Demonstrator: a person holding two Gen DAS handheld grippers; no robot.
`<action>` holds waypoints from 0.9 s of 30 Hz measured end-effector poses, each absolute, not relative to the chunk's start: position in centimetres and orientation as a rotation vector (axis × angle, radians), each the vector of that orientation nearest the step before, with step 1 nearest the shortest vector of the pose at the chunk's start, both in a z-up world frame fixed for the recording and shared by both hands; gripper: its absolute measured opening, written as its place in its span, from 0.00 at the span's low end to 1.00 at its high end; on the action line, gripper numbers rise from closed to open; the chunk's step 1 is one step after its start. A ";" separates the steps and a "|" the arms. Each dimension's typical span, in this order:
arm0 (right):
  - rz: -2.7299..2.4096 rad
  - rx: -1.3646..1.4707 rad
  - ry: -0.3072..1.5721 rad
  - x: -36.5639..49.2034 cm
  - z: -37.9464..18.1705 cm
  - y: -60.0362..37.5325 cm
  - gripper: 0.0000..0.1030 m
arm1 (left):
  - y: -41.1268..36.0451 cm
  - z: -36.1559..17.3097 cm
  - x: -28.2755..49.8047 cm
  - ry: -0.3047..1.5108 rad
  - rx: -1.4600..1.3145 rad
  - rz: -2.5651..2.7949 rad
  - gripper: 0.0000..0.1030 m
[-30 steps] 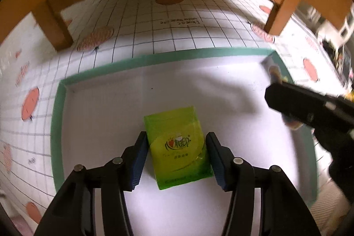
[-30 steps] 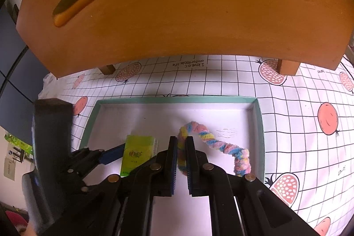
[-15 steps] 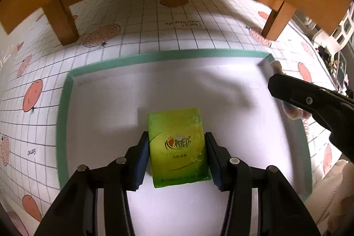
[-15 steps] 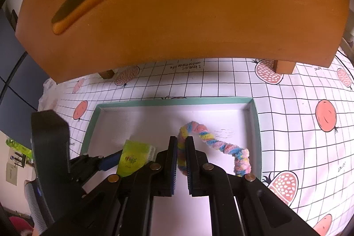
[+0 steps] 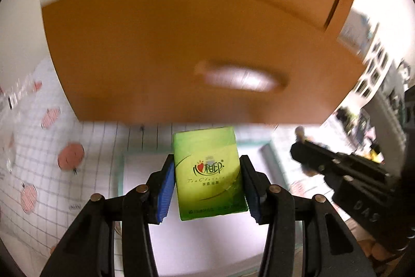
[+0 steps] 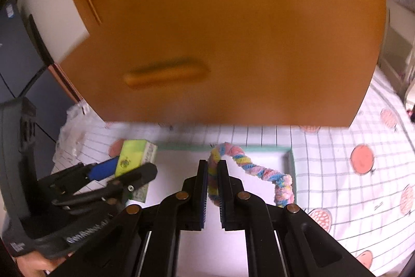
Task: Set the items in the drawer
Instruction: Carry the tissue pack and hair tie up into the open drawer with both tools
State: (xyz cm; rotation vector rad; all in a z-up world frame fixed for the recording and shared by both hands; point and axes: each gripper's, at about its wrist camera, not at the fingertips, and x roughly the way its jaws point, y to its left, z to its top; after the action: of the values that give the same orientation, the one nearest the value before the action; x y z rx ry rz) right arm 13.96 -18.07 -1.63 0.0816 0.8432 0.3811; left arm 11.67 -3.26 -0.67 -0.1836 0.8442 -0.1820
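Fingers (image 5: 166, 181): L pair clamps 1 tissue pack (image 5: 208, 174), R pair 1 yarn braid (image 6: 249, 166).

Both wrist views face the wooden cabinet (image 5: 181, 56) closely.

Orange wooden drawer cabinet (image 5: 181, 48) motion-blurred, top cropped in both views. Green-rimmed white tray (image 6: 290, 160) partly hidden behind grippers; clutter at right unreadable.

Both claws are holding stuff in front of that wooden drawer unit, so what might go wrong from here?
1. The drawer front looks shut and both claws are full, so nothing is free to pull it open.
2. The right claw pinches only one end of the twisted pastel rope; the loose tail may snag.
3. The left claw grips the green tissue pack by its soft sides; it might slip.
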 end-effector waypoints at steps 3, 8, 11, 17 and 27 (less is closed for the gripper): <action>0.391 0.074 0.778 13.2 1.5 -17.9 0.08 | -3.0 3.0 10.8 0.756 -0.189 -0.207 0.48; 0.412 0.061 0.678 12.2 6.4 -17.5 0.08 | -2.7 7.6 10.3 0.646 -0.196 -0.237 0.48; 0.422 0.053 0.623 12.0 9.4 -17.1 0.08 | -2.2 9.9 10.5 0.591 -0.197 -0.244 0.48; 0.429 -0.002 0.559 12.3 13.0 -15.3 0.08 | -0.4 13.1 11.7 0.525 -0.211 -0.225 0.48; 0.430 -0.041 0.562 16.7 15.4 -12.9 0.08 | 2.6 14.5 15.3 0.508 -0.213 -0.192 0.48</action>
State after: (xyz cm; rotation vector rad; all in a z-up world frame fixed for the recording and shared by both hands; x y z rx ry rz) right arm 16.74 -12.90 15.44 -0.0408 0.5622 0.4298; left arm 15.32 2.60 14.49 -0.2129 0.5077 -0.1923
